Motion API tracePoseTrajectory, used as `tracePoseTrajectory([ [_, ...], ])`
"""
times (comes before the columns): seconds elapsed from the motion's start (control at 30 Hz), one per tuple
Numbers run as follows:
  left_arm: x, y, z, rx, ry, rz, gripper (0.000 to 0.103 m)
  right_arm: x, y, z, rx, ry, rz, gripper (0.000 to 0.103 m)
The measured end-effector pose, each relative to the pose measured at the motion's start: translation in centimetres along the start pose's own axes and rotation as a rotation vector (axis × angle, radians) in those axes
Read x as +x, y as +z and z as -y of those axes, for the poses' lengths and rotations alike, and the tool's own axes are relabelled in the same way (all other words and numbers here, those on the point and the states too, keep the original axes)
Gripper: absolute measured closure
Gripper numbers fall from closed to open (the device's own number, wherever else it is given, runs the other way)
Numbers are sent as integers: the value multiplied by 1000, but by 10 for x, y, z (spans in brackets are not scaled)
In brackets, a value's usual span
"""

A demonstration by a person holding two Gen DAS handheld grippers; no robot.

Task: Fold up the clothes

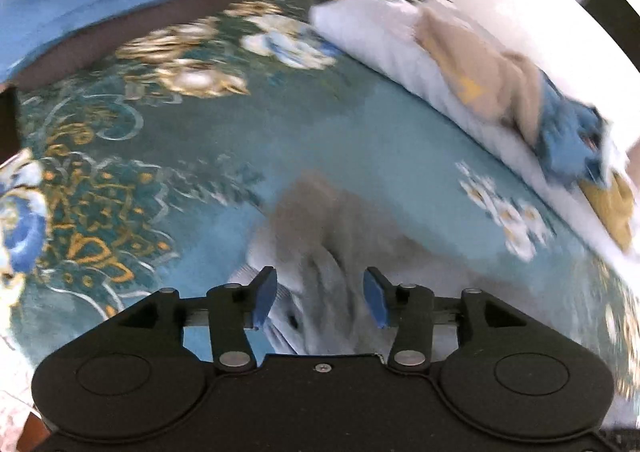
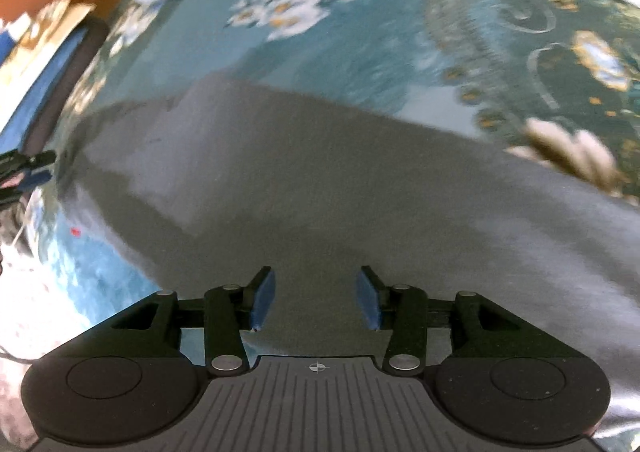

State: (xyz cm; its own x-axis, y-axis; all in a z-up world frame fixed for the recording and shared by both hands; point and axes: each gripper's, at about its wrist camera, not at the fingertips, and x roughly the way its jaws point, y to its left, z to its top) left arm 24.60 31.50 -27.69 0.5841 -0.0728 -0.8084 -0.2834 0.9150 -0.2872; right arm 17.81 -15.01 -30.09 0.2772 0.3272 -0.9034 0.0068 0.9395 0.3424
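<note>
Both grippers, left gripper (image 1: 320,298) and right gripper (image 2: 316,296), stand spread above the soft grey garment (image 2: 320,172), holding nothing; a fold seems just laid, so the next move is choosing a new edge.

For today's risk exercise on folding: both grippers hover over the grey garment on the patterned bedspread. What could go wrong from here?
1. The left gripper stands open over a bunched ridge of the grey garment; closing here may pinch several layers and crease the fold.
2. The right gripper is open above flat cloth with no edge between its fingers, so it may catch the bedspread too.
3. Both views are blurred, so aim may be off.
</note>
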Motion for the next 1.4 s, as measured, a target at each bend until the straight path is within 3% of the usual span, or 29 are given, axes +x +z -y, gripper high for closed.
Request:
tracePoseTrajectory([
  [0.07,6,11,-5,-71,20,6,57,-13,-2,11,26,-32,29,61],
  [0.13,16,17,-2,-68,63,-2,57,-25,-7,26,66,-66,41,61],
  [0.27,42,20,9,64,178,-52,57,-47,-22,59,131,-147,48,61],
  [0.37,49,19,14,110,231,-74,57,-67,-35,87,193,-210,69,61],
  [0.5,22,26,33,93,248,5,57,-102,-59,131,328,-305,129,61],
  [0.63,-6,25,74,123,172,66,51,-122,-97,184,563,-355,178,61],
  [0.77,-2,7,126,178,49,-3,48,-119,-125,223,720,-330,205,61],
  [0.87,11,-16,165,211,-23,-91,48,-114,-141,245,825,-224,243,61],
  [1.0,28,-52,208,172,-129,-232,48,-102,-156,265,893,-67,273,61],
  [1.13,35,-89,242,190,-159,-328,48,-97,-171,276,942,26,291,62],
  [1.23,35,-116,263,230,-170,-385,48,-93,-176,285,956,50,312,62],
  [1.4,32,-140,285,281,-157,-429,48,-84,-170,302,958,96,349,66],
])
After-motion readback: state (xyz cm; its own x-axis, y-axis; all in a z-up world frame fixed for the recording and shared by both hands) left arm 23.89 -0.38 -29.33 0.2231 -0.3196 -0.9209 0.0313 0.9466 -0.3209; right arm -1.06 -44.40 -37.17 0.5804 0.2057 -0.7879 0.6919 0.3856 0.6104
